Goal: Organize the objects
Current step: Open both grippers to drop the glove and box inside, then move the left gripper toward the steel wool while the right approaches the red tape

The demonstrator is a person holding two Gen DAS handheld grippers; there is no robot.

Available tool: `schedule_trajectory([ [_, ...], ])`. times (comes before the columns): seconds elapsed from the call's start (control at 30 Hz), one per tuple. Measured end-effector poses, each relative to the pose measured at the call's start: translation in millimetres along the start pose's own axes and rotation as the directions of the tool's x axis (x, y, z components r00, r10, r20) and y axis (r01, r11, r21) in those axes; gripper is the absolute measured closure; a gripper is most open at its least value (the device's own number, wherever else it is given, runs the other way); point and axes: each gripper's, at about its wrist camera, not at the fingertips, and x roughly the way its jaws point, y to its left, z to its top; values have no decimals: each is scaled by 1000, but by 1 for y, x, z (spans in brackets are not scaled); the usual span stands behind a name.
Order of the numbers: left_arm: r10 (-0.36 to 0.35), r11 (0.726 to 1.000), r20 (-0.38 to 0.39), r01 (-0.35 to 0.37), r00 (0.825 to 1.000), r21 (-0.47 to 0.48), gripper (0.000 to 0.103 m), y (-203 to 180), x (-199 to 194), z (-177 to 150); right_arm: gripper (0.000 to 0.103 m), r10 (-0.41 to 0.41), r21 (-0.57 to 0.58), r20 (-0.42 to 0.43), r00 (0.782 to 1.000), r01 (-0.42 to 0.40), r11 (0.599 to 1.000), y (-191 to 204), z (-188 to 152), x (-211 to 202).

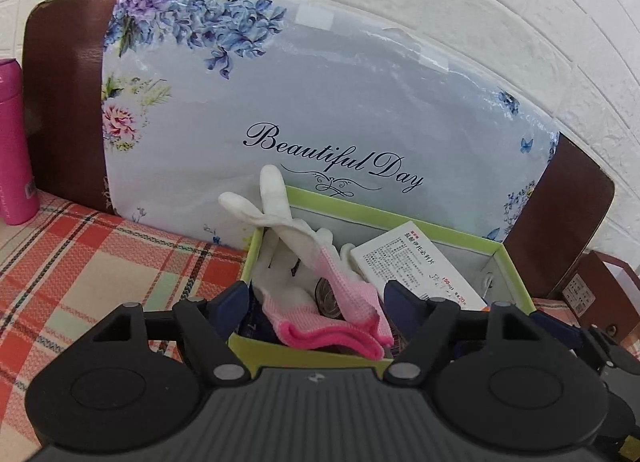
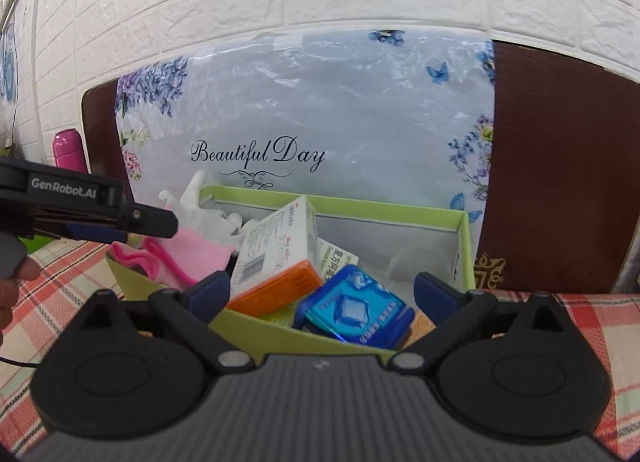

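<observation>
A lime-green open box (image 1: 400,218) (image 2: 464,246) stands on the plaid cloth. A white glove with a pink cuff (image 1: 320,262) (image 2: 200,250) lies in its left end, fingers sticking up over the rim. A white and orange medicine carton (image 1: 416,262) (image 2: 280,250) leans beside it, and a blue packet (image 2: 352,306) lies at the near right. My left gripper (image 1: 316,294) is open over the near rim, the glove's cuff lying loose between its fingers. My right gripper (image 2: 320,286) is open wide, with the carton and blue packet below the gap, untouched.
A plastic-wrapped floral pillow (image 1: 320,102) leans on a brown headboard (image 1: 64,82) just behind the box, under a white brick wall. A pink bottle (image 1: 14,142) stands at the far left. A person's hand (image 2: 12,282) holds the left gripper's body (image 2: 80,202). Plaid cloth (image 1: 80,262) surrounds the box.
</observation>
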Motion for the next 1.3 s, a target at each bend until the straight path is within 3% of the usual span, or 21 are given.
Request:
schedule_trajectory([
  [0.13, 48, 999, -13, -48, 999, -2, 25, -14, -18, -1, 1, 8, 42, 12, 1000, -8, 999, -4, -1, -23],
  [0.67, -54, 998, 64, 53, 996, 21, 25, -61, -109, -15, 0, 18, 92, 69, 997, -24, 996, -7, -8, -126],
  [0.87, -79, 997, 87, 78, 993, 14, 25, -62, -143, -25, 0, 26, 98, 74, 997, -33, 995, -7, -18, -154],
  [1.07, -12, 1000, 82, 12, 997, -8, 20, -42, -166, -61, 0, 39, 112, 35, 999, -43, 993, -9, -42, -169],
  [1.3, 83, 995, -36, -85, 996, -45, 20, -19, -147, -112, 0, 26, 136, -34, 999, -21, 991, -10, -75, -173],
])
